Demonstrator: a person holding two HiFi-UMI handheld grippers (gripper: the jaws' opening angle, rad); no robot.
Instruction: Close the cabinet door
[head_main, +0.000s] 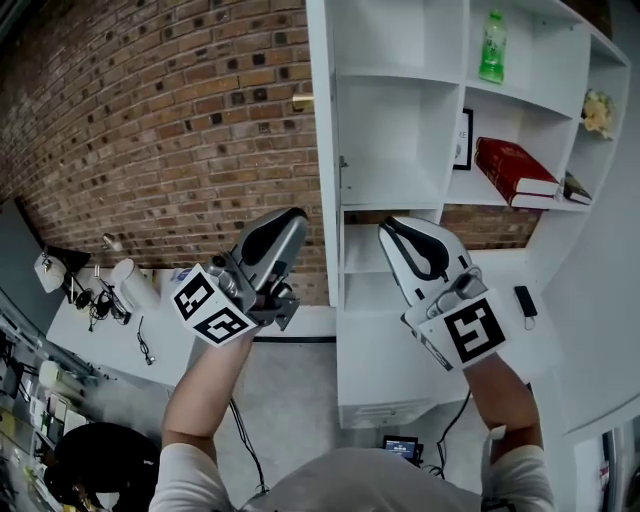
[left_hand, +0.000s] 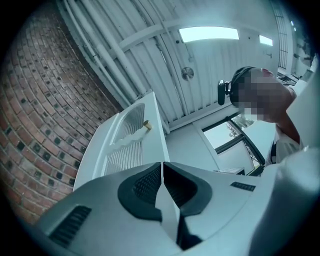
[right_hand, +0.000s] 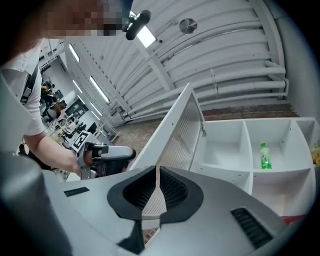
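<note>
The white cabinet stands against the brick wall with its louvred door swung out, edge-on in the head view, its brass knob sticking out to the left. My left gripper is shut and empty, raised left of the door and below the knob. In the left gripper view the door's slatted face and knob lie just beyond the shut jaws. My right gripper is shut and empty in front of the open compartment. Its own view shows the door's inner side beyond its jaws.
A green bottle, a framed picture and a red book sit on the shelves to the right. A white desk with lamps and cables stands at lower left. A black device lies on the lower ledge.
</note>
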